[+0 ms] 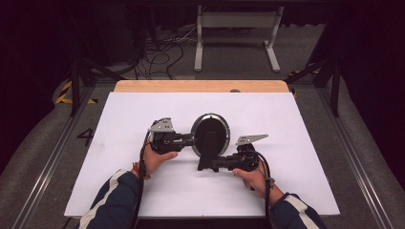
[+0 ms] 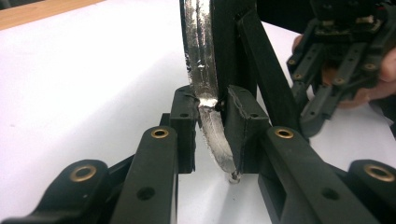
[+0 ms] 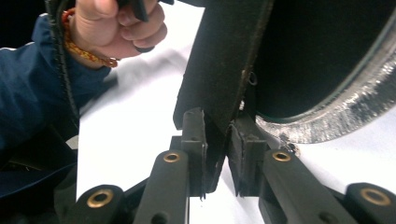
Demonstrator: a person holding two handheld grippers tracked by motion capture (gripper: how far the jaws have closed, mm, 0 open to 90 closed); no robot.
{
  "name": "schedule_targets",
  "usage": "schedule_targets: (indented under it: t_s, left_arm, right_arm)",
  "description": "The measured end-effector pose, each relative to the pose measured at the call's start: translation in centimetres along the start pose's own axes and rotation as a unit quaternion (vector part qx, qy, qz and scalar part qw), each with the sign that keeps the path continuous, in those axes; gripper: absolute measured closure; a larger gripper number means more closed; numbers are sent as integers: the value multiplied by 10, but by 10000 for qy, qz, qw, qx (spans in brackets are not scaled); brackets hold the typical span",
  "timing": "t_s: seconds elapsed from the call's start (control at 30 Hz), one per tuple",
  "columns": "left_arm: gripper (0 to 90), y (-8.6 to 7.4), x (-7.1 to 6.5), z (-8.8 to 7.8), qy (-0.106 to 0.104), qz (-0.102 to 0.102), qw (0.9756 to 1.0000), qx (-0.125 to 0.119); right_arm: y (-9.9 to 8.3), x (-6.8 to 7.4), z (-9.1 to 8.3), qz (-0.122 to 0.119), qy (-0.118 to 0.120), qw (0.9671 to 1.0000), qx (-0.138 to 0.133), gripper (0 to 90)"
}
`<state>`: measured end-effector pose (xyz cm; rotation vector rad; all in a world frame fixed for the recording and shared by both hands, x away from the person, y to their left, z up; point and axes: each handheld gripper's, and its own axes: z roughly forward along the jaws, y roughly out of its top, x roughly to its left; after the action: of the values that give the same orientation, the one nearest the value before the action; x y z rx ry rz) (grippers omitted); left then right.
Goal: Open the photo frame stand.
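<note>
An oval frame (image 1: 210, 128) with a black back and a silver rim (image 2: 200, 56) stands upright near the middle of the white board (image 1: 143, 109). Its black prop leg (image 1: 208, 151) slopes down toward the person. My left gripper (image 1: 193, 141) comes in from the left, and its pads (image 2: 185, 121) press on either side of the silver rim. My right gripper (image 1: 211, 166) comes in from the right and is shut on the lower end of the prop leg (image 3: 219, 79), with its pads (image 3: 194, 135) against that leg. The right gripper (image 2: 334, 70) also shows beyond the frame in the left gripper view.
The white board covers a wooden table whose bare edge (image 1: 200, 86) shows at the back. A white metal stand (image 1: 236, 21) and loose cables (image 1: 162, 52) lie on the floor beyond. The left hand with an orange wristband (image 3: 88, 53) is close behind the prop leg.
</note>
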<state>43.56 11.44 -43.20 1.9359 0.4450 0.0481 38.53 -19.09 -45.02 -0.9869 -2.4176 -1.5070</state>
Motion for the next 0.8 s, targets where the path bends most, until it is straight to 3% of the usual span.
schedule_targets:
  t_s: [0.17, 0.3, 0.47, 0.5, 0.67, 0.77, 0.8]
  left_arm:
    - [754, 0, -3, 2, -125, 60, 9998, 121]
    - [732, 1, -7, 6, -56, 164, 9996, 219]
    - [709, -1, -12, 12, -2, 323, 9983, 480]
    - [696, -2, -13, 16, -11, 389, 9969, 681]
    - [685, -2, -15, 19, 31, 464, 9967, 668]
    - [681, -2, -18, 20, 157, 567, 9961, 658]
    - [681, -2, -21, 20, 316, 672, 9952, 638]
  right_arm:
    - [0, 2, 0, -50, -109, 9999, 65, 795]
    - [-1, 4, -1, -114, -174, 9997, 91, 796]
    - [-2, 6, -1, -195, -245, 9994, 123, 795]
    - [-1, 7, -1, -218, -285, 9993, 139, 795]
    - [-1, 7, -1, -244, -366, 9989, 158, 793]
    - [-1, 8, -1, -292, -417, 9986, 173, 791]
    - [-1, 9, -1, -324, -443, 9984, 162, 790]
